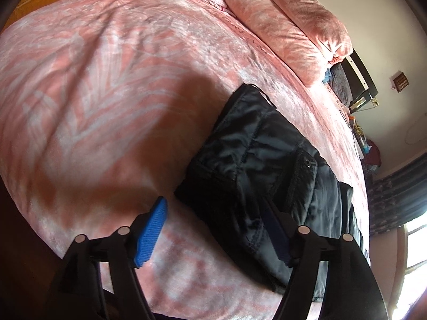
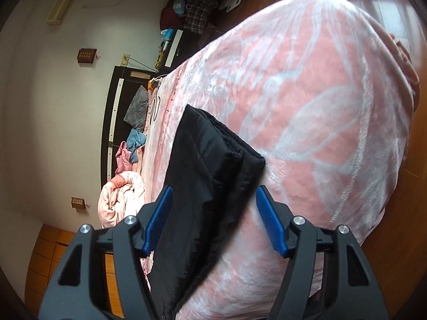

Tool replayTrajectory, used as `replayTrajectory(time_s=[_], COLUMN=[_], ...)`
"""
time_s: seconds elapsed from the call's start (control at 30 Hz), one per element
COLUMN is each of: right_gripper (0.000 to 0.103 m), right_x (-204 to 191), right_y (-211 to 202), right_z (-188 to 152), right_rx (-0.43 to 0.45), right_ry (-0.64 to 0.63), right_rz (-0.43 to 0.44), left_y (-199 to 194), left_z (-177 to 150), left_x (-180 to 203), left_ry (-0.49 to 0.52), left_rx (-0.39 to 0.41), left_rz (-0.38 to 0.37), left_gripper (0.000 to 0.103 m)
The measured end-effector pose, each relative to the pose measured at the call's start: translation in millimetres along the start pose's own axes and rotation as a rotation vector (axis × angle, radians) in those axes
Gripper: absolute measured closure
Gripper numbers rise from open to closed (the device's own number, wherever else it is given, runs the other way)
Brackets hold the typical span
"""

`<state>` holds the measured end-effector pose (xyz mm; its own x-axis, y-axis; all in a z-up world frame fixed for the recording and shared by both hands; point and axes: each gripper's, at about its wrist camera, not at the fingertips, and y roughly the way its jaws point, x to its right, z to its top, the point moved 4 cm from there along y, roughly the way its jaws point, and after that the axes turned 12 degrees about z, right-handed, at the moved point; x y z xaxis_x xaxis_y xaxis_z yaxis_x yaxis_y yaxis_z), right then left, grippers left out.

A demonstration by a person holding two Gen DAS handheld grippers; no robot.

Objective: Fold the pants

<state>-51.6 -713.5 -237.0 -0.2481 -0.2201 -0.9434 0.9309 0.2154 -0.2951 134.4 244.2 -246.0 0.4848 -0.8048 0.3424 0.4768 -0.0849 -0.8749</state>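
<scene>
Left wrist view: pants lie folded near the bed edge; left gripper and right gripper released. Folding seems finished; next, withdraw.

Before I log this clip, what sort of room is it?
Most likely a home bedroom: black pants lie folded on a bed under a pink leaf-patterned blanket, a matching pink pillow sits at its far end, and a dark headboard stands against the wall.

Left gripper agape, right gripper too (nothing gripped)
</scene>
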Motion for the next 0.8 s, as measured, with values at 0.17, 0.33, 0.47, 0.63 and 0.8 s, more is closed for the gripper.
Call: replayTrajectory(time_s=[0.17,0.33,0.47,0.63,0.8], right_gripper=[0.038,0.042,0.039,0.055,0.079], right_x=[-3,-4,-8,-17,-24], right_y=[13,26,30,37,40], right_z=[2,1,4,7,6], right_rx=[-0.001,-0.007,-0.005,-0.012,-0.013], right_ry=[-0.007,-0.039,-0.047,-0.069,-0.101], right_rz=[0.049,0.06,0.075,0.066,0.029], left_y=[4,9,12,13,11], left_z=[-7,-8,-8,-8,-8], left_x=[8,13,14,14,12], left_ry=[0.03,0.023,0.016,0.008,-0.008], left_rx=[-0.017,-0.02,-0.019,-0.013,-0.011], left_rz=[0.007,0.029,0.033,0.035,0.024], left_gripper=[0.029,0.027,0.025,0.023,0.023])
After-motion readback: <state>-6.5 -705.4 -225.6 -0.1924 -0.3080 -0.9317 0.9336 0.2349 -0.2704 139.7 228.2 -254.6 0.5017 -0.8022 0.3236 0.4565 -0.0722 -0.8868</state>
